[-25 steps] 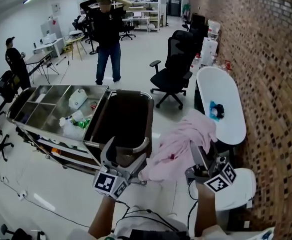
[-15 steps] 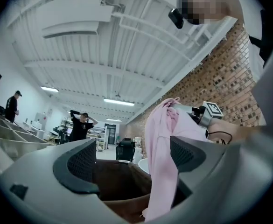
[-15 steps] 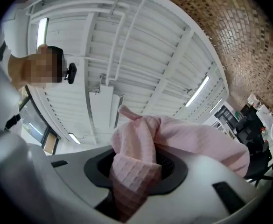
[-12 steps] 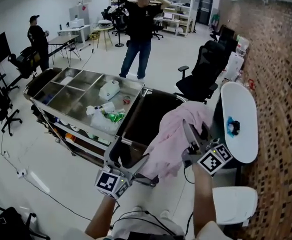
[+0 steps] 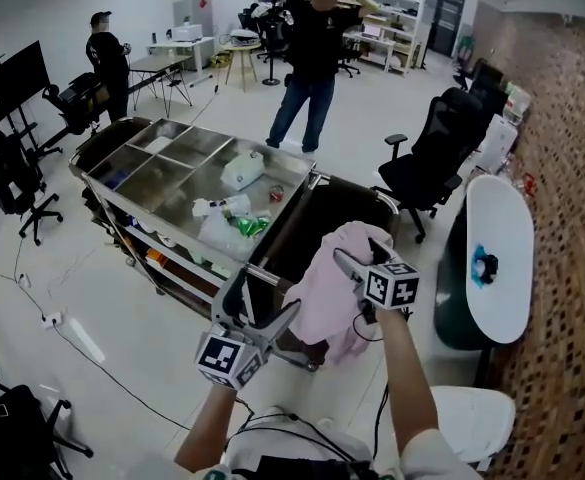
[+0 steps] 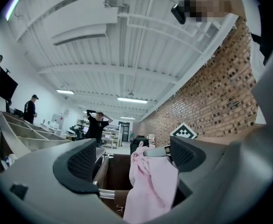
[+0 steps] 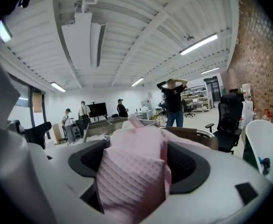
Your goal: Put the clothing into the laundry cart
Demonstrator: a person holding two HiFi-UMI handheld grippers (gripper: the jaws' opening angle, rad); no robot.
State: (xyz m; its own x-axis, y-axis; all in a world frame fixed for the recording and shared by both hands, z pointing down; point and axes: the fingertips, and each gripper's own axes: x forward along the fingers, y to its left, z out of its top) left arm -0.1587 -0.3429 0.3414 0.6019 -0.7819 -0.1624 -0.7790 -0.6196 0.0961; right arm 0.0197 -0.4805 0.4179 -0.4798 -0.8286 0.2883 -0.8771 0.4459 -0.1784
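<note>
A pink waffle-knit garment (image 5: 324, 293) hangs from my right gripper (image 5: 360, 256) over the near right rim of the dark laundry cart (image 5: 324, 216). In the right gripper view the garment (image 7: 134, 171) lies bunched between the jaws of the right gripper (image 7: 136, 160), which are opening, and both pads show beside the cloth. My left gripper (image 5: 264, 293) stands open at the cart's near rim with nothing held. From the left gripper view, the garment (image 6: 150, 185) hangs beyond the left gripper (image 6: 131, 153), in front of the cart's brown inside (image 6: 110, 171).
A steel trolley (image 5: 162, 163) with compartments holding bottles and rubbish adjoins the cart's left side. A person (image 5: 312, 58) stands beyond it, another (image 5: 102, 53) at far left. A black office chair (image 5: 437, 158) and a white oval table (image 5: 502, 258) stand right, by a brick wall.
My right gripper has carried the pink garment leftward, from beside the white table to the cart's near rim, and its jaws now stand apart. My left gripper stays by the rim.
</note>
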